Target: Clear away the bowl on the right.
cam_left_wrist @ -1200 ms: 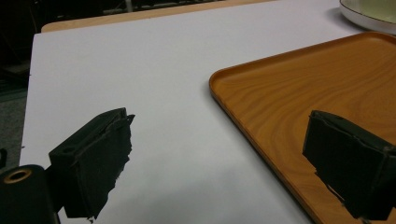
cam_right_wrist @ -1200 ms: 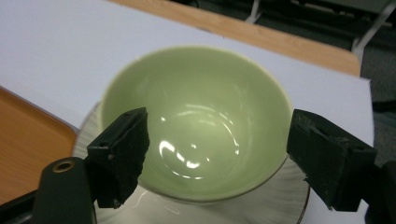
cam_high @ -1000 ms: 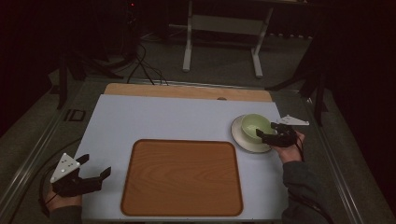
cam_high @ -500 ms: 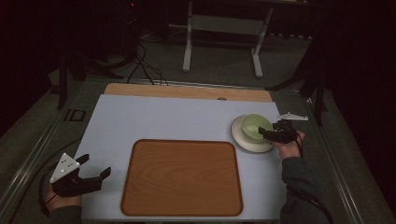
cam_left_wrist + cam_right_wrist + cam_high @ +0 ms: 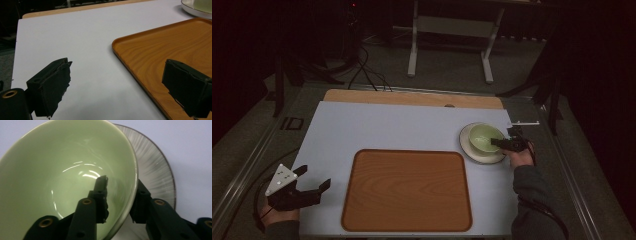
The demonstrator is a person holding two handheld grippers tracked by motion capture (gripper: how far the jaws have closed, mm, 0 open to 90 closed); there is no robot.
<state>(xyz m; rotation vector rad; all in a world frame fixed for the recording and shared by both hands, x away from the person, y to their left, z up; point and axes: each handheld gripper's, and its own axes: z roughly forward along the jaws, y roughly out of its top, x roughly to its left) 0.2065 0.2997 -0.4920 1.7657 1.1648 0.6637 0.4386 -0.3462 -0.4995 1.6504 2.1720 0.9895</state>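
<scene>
Right gripper view had your right gripper (image 5: 120, 200) clamped on the green bowl's (image 5: 62, 170) rim over the plate (image 5: 155, 167); left gripper (image 5: 312, 186) sat spread apart near the tray (image 5: 407, 190).

One wooden tray (image 5: 407, 189), on the white table (image 5: 387, 127); one green bowl (image 5: 484, 137), beyond the tray's far right corner; one pale plate (image 5: 472, 150) under that bowl; two black grippers, the left gripper (image 5: 314, 180) off the tray's near left side, the right gripper (image 5: 499, 143) at the bowl's rim.
</scene>
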